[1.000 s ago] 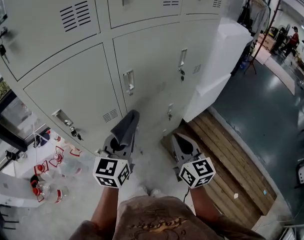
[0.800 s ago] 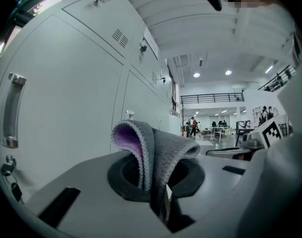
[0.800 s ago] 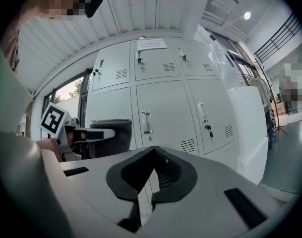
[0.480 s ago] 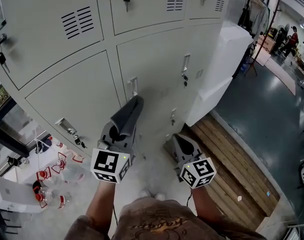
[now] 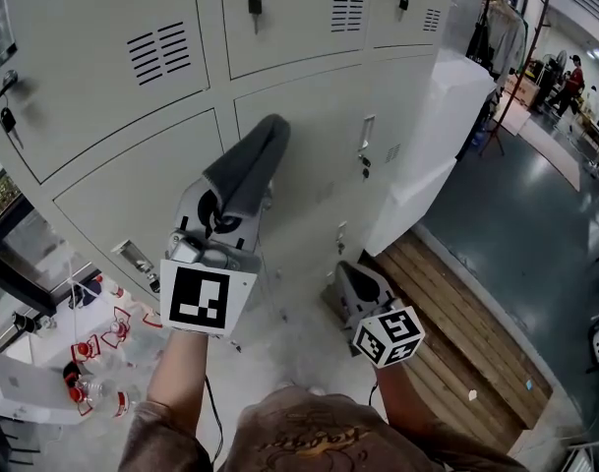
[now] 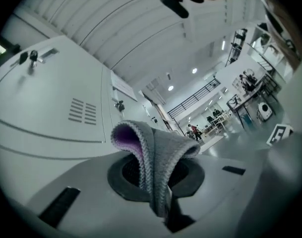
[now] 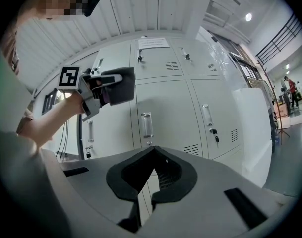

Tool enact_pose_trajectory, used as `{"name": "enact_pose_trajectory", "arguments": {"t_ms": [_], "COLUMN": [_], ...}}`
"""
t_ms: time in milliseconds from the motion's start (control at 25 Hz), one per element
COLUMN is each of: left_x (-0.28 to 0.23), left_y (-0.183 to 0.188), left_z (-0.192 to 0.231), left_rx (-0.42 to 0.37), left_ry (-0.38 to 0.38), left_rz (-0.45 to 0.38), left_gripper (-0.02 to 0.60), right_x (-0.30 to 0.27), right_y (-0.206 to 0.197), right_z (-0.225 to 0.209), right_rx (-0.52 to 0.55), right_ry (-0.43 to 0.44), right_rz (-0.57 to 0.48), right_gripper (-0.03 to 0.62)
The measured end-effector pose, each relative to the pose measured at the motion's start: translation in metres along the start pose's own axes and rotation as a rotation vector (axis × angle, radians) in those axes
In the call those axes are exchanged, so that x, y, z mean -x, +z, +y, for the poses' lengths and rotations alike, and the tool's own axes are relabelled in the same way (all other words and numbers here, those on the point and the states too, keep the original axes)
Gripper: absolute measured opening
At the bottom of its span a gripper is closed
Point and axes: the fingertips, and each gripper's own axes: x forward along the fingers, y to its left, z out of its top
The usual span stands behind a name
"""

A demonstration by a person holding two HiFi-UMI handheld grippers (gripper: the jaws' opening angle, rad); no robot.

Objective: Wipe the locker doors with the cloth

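At the far left of the head view: pale grey metal locker doors, louvred, with keys hanging in some of the locks. The bank runs on rightward behind both grippers.

Left of centre: the left gripper, raised at arm's length. Its jaws are clamped on a folded grey knitted cloth with a purple inner face. The left gripper view shows the fold standing up out of the closed jaws. The cloth's long axis runs on from the gripper's own line, up and forward toward the doors. Its free end lies over the seam between the upper and lower doors. The right gripper view shows the cloth close against a door front, but contact cannot be confirmed.

Right of centre: the right gripper, held low and well apart from the cloth. Its jaws are closed together on nothing.

Judgement: the left gripper is much the nearer, and a short push forward should lay the cloth's end on the door.
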Motion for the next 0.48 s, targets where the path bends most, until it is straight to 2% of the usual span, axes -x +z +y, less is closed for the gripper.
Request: {"name": "enact_pose_trajectory", "arguments": {"t_ms": [160,480], "left_x": [-0.008,-0.024], "left_y": [0.026,0.072], "left_z": [0.009,0.029], "left_rx": [-0.138,-0.283], "left_ry": [0.02,0.053], "left_rz": [-0.041,-0.113], "left_gripper": [0.038,0.038], "right_x": [-0.004,-0.006], "right_y": [0.002,0.003], "right_z": [0.003,0.004], "right_rx": [0.002,-0.004], "right_ry": [0.011,0.011], "right_rz": [-0.004,-0.011], "right_gripper": [-0.003,-0.003]}}
